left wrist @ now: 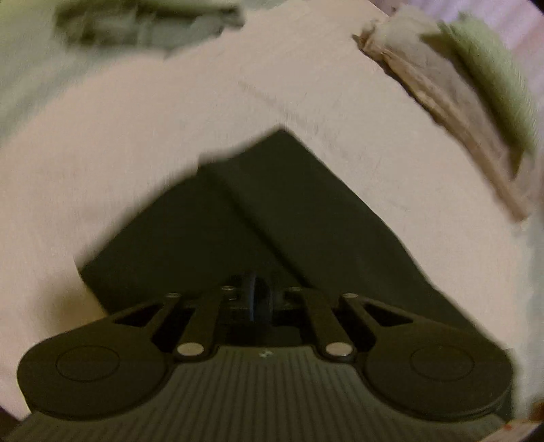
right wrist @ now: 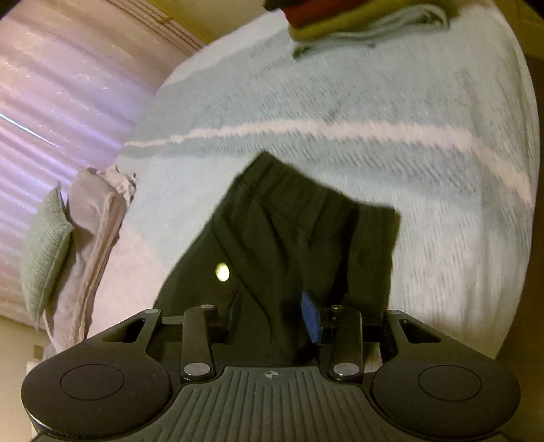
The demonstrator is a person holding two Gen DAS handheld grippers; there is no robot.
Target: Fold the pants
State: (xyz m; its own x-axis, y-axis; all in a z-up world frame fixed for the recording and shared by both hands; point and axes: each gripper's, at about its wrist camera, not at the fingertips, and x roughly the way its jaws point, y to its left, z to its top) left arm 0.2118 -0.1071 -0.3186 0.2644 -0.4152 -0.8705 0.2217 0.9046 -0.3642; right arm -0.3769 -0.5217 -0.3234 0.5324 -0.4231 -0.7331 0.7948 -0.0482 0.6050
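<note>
dark pants (left wrist: 272,217) lie on the bed (left wrist: 102,170), waistband (right wrist: 306,190) end partly doubled. left tool (left wrist: 253,299) pinched closed on the fabric; right tool (right wrist: 272,312) part-open, cloth between its jaws, grip uncertain. folding appears begun, not finished.

Bedspread (right wrist: 425,102): pale blue-white, textured, crossed by a light stripe. Stack of folded clothes (right wrist: 360,23) at its far edge: dark red on top, olive below, grey at the bottom. Pale pillow (right wrist: 98,217) at the left, a green knitted cushion (right wrist: 44,251) leaning against it. Pinkish curtain (right wrist: 61,85) behind.
</note>
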